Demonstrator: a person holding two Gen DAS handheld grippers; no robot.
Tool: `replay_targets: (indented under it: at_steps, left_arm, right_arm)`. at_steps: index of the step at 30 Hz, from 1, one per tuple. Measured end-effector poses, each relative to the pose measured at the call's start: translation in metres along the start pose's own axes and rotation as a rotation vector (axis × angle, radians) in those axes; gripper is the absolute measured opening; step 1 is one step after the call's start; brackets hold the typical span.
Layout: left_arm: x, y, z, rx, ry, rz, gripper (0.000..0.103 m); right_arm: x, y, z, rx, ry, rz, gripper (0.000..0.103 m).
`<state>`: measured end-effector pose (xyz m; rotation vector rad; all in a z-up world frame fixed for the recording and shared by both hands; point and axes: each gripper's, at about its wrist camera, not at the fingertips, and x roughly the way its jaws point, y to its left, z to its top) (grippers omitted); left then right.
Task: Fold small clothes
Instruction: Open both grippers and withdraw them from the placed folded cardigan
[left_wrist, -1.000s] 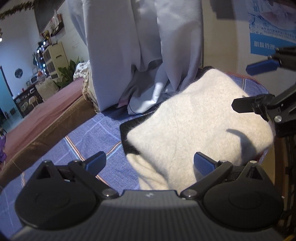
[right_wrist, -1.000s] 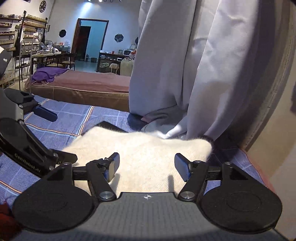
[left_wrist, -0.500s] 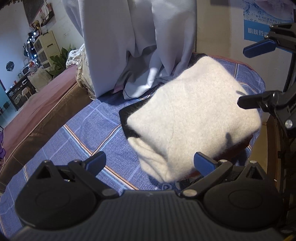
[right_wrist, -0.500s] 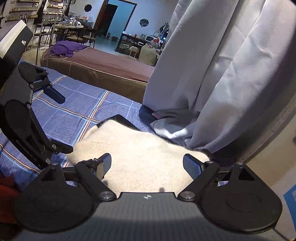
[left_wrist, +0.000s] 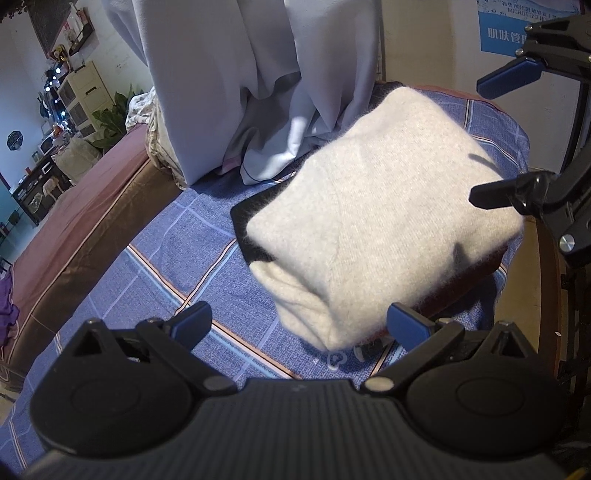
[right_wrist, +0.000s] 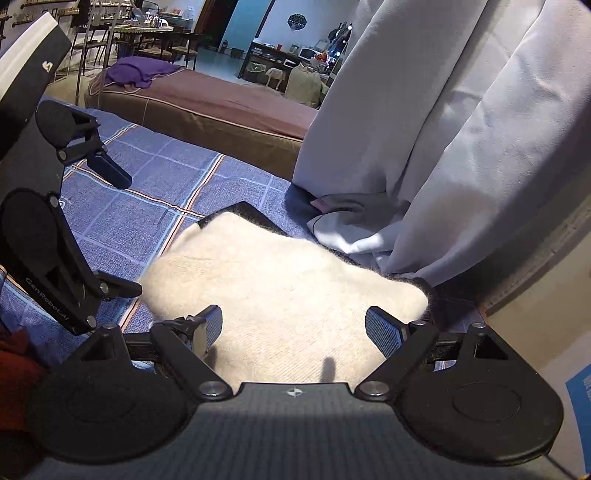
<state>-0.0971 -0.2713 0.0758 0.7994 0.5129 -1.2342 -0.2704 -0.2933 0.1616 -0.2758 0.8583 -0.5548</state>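
Observation:
A folded cream sweater (left_wrist: 376, 221) lies on top of a folded black garment (left_wrist: 248, 225) on a blue plaid cloth (left_wrist: 177, 266). It also shows in the right wrist view (right_wrist: 280, 288). My left gripper (left_wrist: 300, 325) is open and empty, hovering near the sweater's near corner. My right gripper (right_wrist: 293, 328) is open and empty, just above the sweater's near edge. The right gripper shows in the left wrist view (left_wrist: 517, 136) at the far right, and the left gripper shows in the right wrist view (right_wrist: 118, 236) at the left.
A grey curtain (left_wrist: 240, 85) hangs behind the pile and bunches on the cloth (right_wrist: 443, 129). A brown mattress (right_wrist: 229, 107) with a purple garment (right_wrist: 140, 70) lies beyond. A dark red garment (right_wrist: 14, 373) sits at the lower left. A blue poster (left_wrist: 498, 26) hangs on the wall.
Both grippers have pulled back and up from the sweater, so more of the plaid cloth shows. The sweater stays folded in place.

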Motion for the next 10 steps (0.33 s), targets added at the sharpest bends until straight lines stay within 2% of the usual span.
replay_targets:
  at_steps: [3,6,10]
  left_arm:
    - [-0.0009,0.0009,0.0004,0.002,-0.003,-0.005,0.103]
    - [-0.0062,0.0029,-0.0008,-0.006,-0.048,-0.040,0.103]
    - [-0.0057,0.0034,0.0004,-0.009,-0.041,-0.011,0.103]
  right_arm:
    - [0.0018,0.0022,0.0005,-0.007,0.009,0.008,0.103]
    - [0.0029,0.0032,0.0007,-0.007,0.011,0.011,0.103]
    - [0.0054,0.0003,0.0009,0.007,0.020,0.003,0.103]
